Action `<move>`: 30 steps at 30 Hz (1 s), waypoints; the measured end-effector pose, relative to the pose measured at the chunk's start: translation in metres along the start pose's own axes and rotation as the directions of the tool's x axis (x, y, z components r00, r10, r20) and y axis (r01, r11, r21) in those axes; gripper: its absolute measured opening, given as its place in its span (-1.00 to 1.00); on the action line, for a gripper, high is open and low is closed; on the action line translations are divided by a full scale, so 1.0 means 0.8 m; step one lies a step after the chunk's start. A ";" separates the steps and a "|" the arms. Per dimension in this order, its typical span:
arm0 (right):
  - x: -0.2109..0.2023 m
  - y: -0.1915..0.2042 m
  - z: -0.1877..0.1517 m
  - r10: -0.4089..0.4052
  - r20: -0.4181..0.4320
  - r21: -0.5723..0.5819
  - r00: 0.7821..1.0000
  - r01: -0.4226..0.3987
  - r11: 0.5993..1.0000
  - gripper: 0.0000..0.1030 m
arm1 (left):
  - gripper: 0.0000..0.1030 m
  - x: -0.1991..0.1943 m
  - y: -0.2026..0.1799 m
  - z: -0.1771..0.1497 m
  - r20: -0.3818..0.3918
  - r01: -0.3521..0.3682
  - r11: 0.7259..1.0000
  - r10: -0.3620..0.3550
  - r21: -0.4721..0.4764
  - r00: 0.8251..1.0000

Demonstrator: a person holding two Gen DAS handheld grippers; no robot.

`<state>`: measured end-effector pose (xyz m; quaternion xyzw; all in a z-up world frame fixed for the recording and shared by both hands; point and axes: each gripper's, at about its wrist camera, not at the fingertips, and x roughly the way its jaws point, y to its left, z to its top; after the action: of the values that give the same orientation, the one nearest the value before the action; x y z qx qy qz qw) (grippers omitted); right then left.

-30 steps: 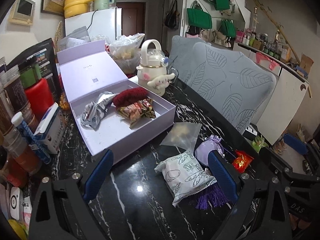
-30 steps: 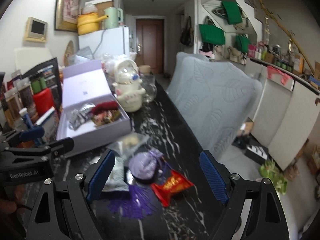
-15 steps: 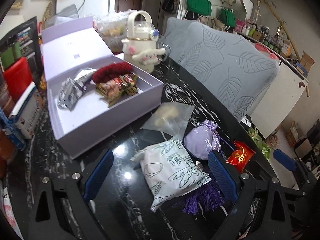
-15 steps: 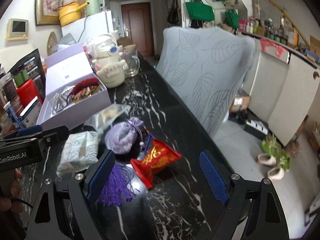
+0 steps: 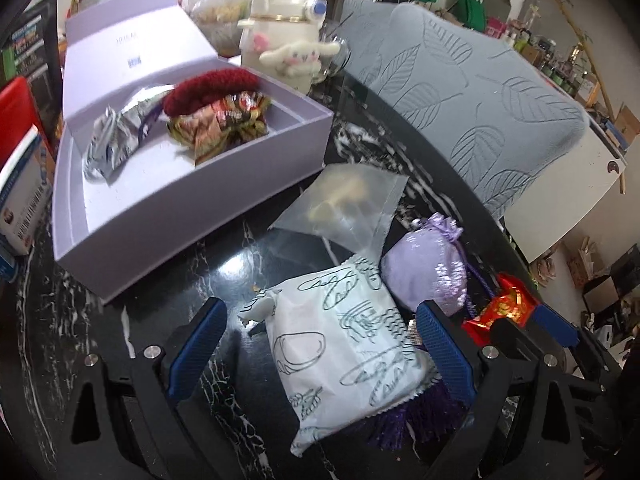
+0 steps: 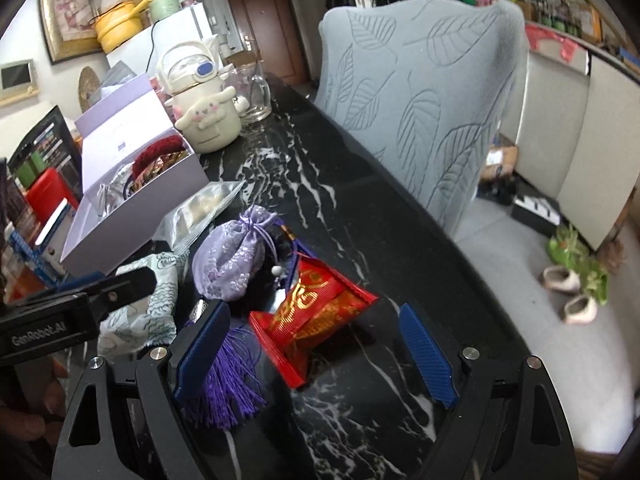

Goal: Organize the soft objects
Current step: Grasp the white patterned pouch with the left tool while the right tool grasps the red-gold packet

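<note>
- Left gripper (image 5: 320, 344): jaws apart, straddling crinkly white printed packet (image 5: 344, 344).
- Right gripper (image 6: 316, 356): jaws apart around glossy red pouch (image 6: 316, 306).
- Lilac satin pouch (image 6: 230, 260), purple tassel (image 6: 228, 380) beside.

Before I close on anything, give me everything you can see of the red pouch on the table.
The red pouch is a small packet of shiny red woven-looking fabric with gold lettering. It lies flat and slightly crumpled on the black marble table, near its edge. It sits between the open fingers of the right hand-held gripper, unclamped. A purple cord crosses its far end, and a purple tassel lies alongside.
</note>
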<state>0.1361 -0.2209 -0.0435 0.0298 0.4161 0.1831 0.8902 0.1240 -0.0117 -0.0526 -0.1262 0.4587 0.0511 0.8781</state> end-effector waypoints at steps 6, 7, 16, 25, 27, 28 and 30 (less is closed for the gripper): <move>0.015 0.003 0.004 0.014 -0.015 0.010 1.000 -0.014 1.000 0.70 | 0.88 0.025 0.006 0.001 -0.084 0.046 0.998 -0.049 -0.043 0.995; 0.018 0.004 0.004 0.009 -0.019 0.003 1.000 -0.009 1.000 0.70 | 0.88 0.027 0.006 0.000 -0.084 0.040 0.998 -0.043 -0.043 0.996; 0.031 0.010 0.000 -0.051 -0.029 -0.061 0.998 0.049 0.997 0.34 | 0.88 0.035 -0.008 -0.001 -0.071 -0.004 0.999 0.007 0.038 0.997; 0.025 0.011 -0.005 -0.036 -0.034 -0.066 0.999 0.034 0.997 -0.11 | 0.54 0.019 -0.005 -0.021 -0.041 0.066 0.990 -0.062 0.128 0.997; 0.020 0.009 -0.008 -0.029 -0.035 -0.059 0.999 0.027 0.998 -0.13 | 0.40 0.014 -0.002 -0.025 -0.040 0.077 0.987 -0.072 0.139 0.997; 0.017 0.008 -0.010 -0.027 -0.034 -0.057 0.999 0.025 0.998 -0.14 | 0.38 0.014 -0.002 -0.025 -0.041 0.079 0.986 -0.073 0.144 0.996; 0.012 0.006 -0.013 -0.023 -0.034 -0.058 0.999 0.021 0.998 -0.14 | 0.34 0.010 0.001 -0.028 -0.042 0.084 0.985 -0.078 0.149 0.996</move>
<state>0.1322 -0.2141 -0.0563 -0.0037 0.4261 0.1857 0.8854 0.1104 -0.0168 -0.0716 -0.0791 0.4716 -0.0217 0.8780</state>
